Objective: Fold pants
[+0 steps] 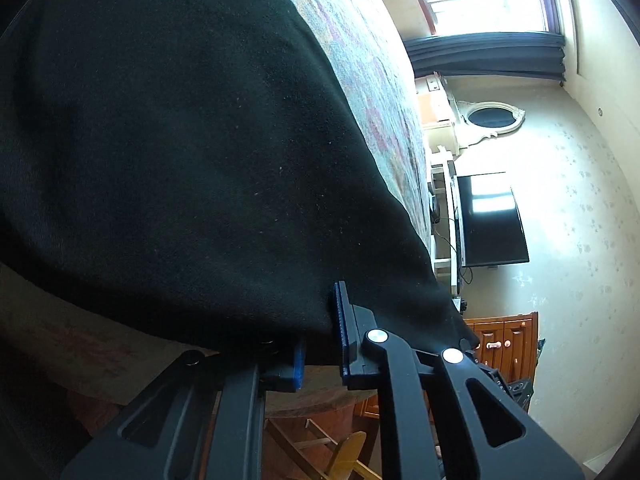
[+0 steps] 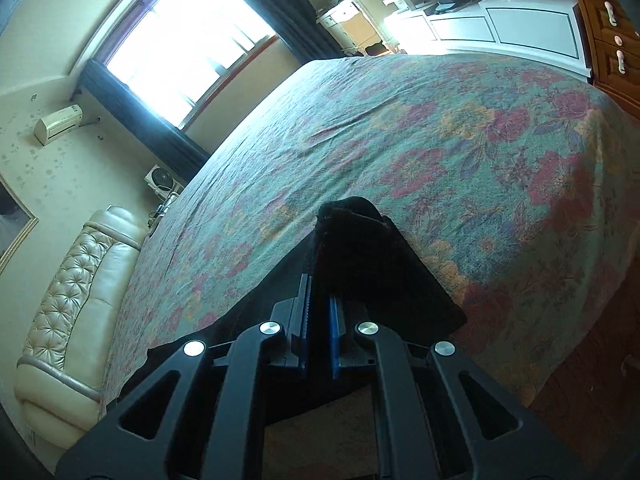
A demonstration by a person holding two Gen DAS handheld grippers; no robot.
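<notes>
The black pants [image 1: 180,160] fill most of the left wrist view, lifted above the floral bedspread [image 1: 372,64]. My left gripper [image 1: 320,344] is shut on their lower edge, blue pads on either side of the cloth. In the right wrist view my right gripper [image 2: 320,320] is shut on a bunched fold of the black pants [image 2: 360,248], which stands up between the blue pads and drapes over the floral bedspread [image 2: 440,128].
The bed has a cream tufted headboard [image 2: 76,288] at the left. A bright window [image 2: 184,40] with dark curtains lies beyond. A white TV cabinet [image 2: 500,24], a wall TV [image 1: 492,220] and a wooden dresser [image 1: 504,340] stand past the bed's foot.
</notes>
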